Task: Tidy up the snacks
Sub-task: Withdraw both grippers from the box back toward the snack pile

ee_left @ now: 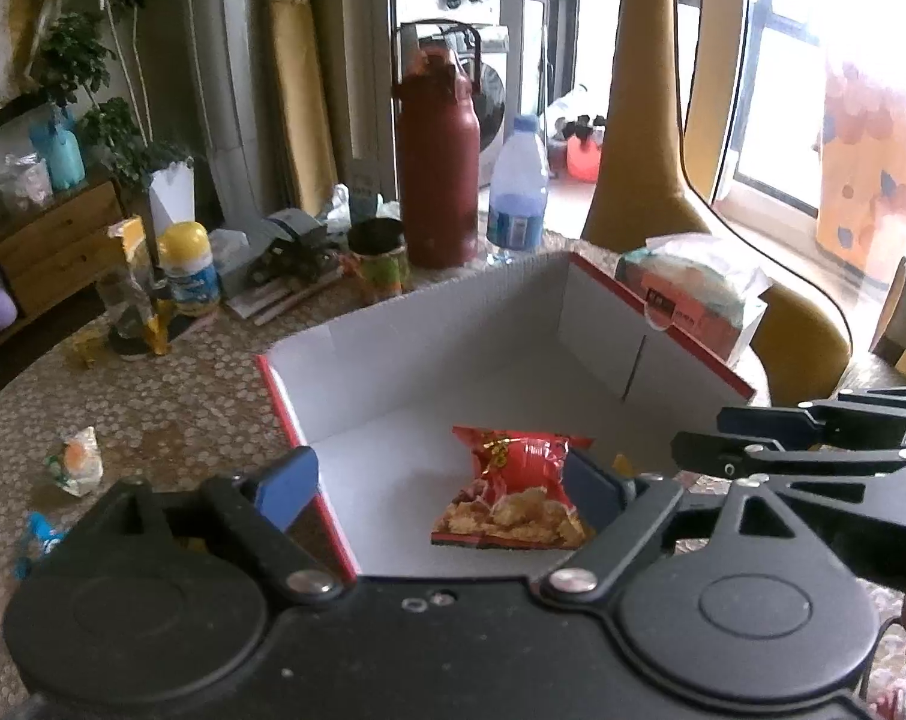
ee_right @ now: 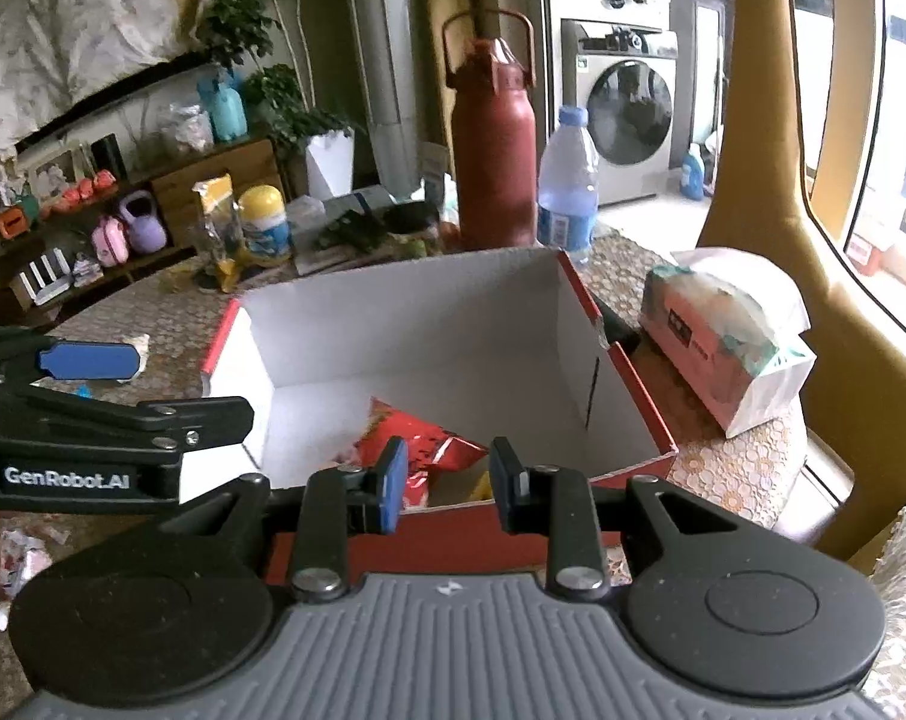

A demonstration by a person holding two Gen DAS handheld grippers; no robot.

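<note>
While both tools hang over the near edge of the box, the left gripper has its blue-padded fingers spread wide with nothing between them, straddling the box's left wall and open interior. The right gripper is narrowed to a small gap, holding nothing that I can make out; its fingers sit just above the near red rim. Box: red outside, white inside, flaps up. On its floor lies one red snack packet, flat, toward the near side; a bit of yellow beside it, too hidden to identify. On the patterned table, left of the box, a small wrapped snack and a blue wrapper lie loose. Behind the box stand a dark red flask and a water bottle; a tissue pack sits to the right.
</note>
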